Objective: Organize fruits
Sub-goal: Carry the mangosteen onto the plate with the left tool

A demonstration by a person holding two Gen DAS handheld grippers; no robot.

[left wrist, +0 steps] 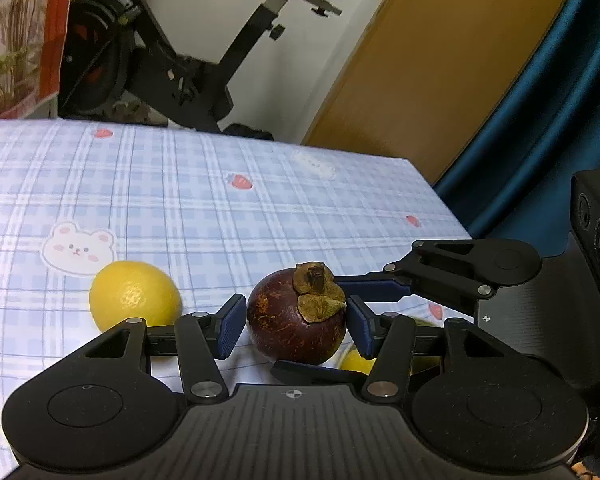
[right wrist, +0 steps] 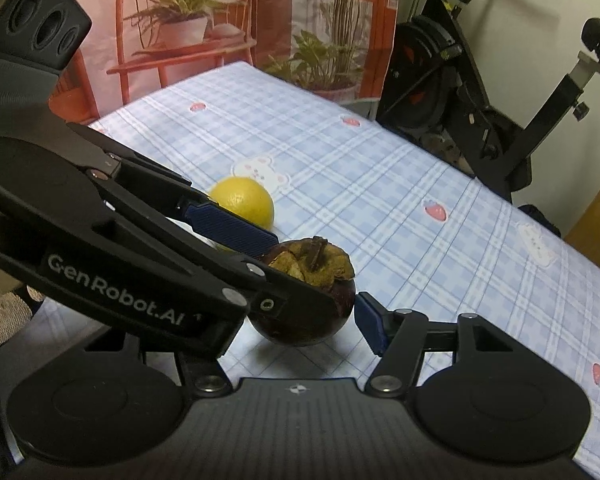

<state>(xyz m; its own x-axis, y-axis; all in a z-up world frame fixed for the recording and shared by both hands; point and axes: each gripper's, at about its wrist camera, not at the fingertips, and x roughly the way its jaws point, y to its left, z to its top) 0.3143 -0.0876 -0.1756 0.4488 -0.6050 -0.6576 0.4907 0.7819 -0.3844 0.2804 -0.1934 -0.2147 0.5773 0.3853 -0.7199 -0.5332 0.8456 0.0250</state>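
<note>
A dark purple mangosteen [left wrist: 296, 320] with a dry brown cap sits between the blue pads of my left gripper [left wrist: 296, 326], and both pads touch its sides. The fingers [left wrist: 380, 288] of my right gripper reach in from the right, one behind the fruit and one low in front of it. In the right wrist view the mangosteen [right wrist: 312, 304] casts a shadow under itself. My right gripper [right wrist: 300, 320] has its right pad against the fruit; its left pad is hidden by the left gripper's fingers [right wrist: 232, 226]. A yellow lemon [left wrist: 134, 298] [right wrist: 244, 200] lies on the cloth just beyond.
The table [left wrist: 180, 200] wears a blue plaid cloth with bear and strawberry prints. Another yellow fruit [left wrist: 356, 360] peeks out under the fingers. An exercise bike [right wrist: 460, 80] stands past the table's far edge. A blue curtain [left wrist: 540, 100] hangs at the right.
</note>
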